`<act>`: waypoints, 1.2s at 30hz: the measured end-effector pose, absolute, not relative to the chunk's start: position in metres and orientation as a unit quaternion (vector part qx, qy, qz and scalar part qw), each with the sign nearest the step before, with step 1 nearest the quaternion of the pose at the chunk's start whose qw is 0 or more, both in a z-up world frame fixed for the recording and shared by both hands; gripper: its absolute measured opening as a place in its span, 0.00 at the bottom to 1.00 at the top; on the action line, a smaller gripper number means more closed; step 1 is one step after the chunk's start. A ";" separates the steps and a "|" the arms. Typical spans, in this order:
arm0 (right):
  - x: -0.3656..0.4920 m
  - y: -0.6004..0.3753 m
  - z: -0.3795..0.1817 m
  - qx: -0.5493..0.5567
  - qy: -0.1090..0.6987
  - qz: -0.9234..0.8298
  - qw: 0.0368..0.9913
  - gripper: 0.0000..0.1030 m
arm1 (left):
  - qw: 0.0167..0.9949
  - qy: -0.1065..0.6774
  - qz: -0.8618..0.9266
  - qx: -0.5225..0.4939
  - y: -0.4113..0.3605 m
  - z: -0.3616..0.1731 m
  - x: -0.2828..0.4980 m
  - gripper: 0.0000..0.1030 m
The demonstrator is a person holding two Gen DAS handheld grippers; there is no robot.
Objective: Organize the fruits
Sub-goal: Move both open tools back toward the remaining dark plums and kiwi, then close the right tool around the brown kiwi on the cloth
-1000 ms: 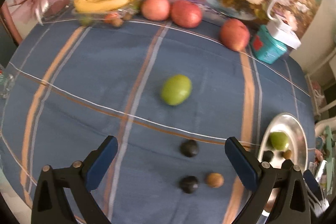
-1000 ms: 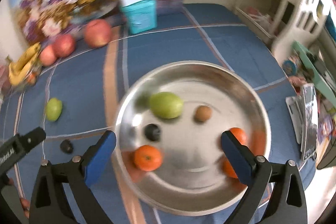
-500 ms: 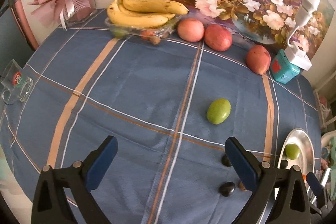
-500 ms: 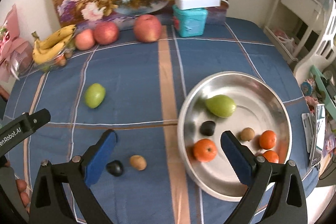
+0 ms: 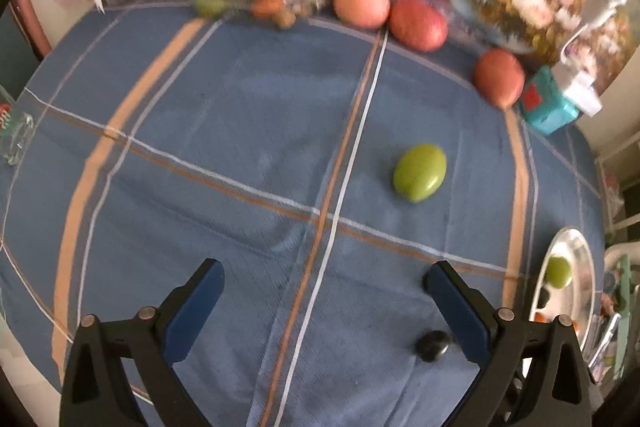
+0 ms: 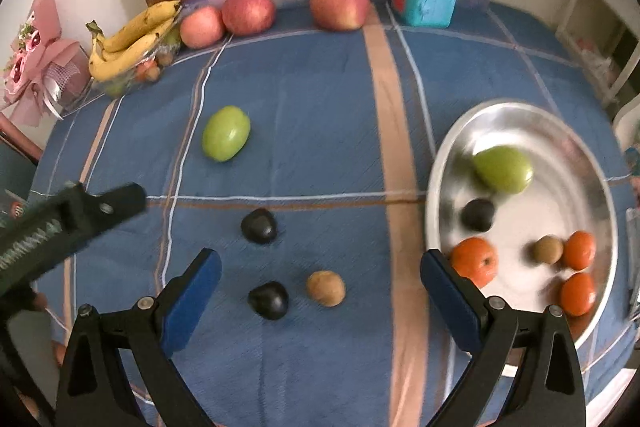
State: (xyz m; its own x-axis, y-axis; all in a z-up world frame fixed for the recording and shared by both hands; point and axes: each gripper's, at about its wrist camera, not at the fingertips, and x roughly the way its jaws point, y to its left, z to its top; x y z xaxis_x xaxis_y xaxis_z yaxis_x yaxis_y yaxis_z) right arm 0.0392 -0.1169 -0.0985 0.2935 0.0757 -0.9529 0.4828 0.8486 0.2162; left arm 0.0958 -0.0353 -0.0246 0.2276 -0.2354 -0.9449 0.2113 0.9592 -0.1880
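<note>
A green fruit (image 6: 226, 139) lies loose on the blue cloth; it also shows in the left wrist view (image 5: 419, 178). Two dark fruits (image 6: 259, 225) (image 6: 268, 300) and a brown kiwi (image 6: 325, 288) lie in front of my right gripper (image 6: 320, 291), which is open and empty above them. The steel plate (image 6: 444, 163) at the right holds a green fruit (image 6: 503, 169), a dark fruit, a kiwi and three oranges. My left gripper (image 5: 322, 305) is open and empty; one dark fruit (image 5: 433, 345) lies by its right finger.
Three red apples (image 6: 339, 8), a banana bunch (image 6: 132, 39) on a clear tray, a teal box (image 6: 426, 1) with a white lamp base and a flower painting line the back edge. A pink bouquet (image 6: 36, 63) stands at the far left. A glass (image 5: 12, 135) sits at the left edge.
My right gripper has swung left from over the plate to over the loose dark fruits and kiwi. My left gripper's view has shifted, and it sits closer to the cloth.
</note>
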 end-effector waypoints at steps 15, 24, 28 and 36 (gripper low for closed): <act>0.035 -0.124 -0.128 0.272 0.608 -0.144 0.732 0.74 | 0.734 0.657 -0.174 0.003 -0.073 -0.062 0.079 1.00; 0.032 -0.124 -0.134 0.283 0.617 -0.140 0.721 0.47 | 0.714 0.672 -0.194 -0.012 -0.089 -0.068 0.063 0.99; 0.032 -0.122 -0.135 0.292 0.616 -0.128 0.721 0.36 | 0.716 0.670 -0.195 -0.011 -0.091 -0.065 0.059 0.99; 0.037 -0.118 -0.129 0.278 0.615 -0.126 0.727 0.23 | 0.696 0.684 -0.214 -0.037 -0.086 -0.065 0.060 0.91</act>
State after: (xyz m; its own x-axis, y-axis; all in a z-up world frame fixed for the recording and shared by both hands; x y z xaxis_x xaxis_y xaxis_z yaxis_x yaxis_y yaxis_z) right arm 0.0367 -0.1183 -0.1293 0.2124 0.1588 -0.9642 0.5243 0.8141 0.2496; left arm 0.0596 -0.0858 -0.0647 -0.0285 -0.3490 -0.9367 0.2464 0.9057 -0.3449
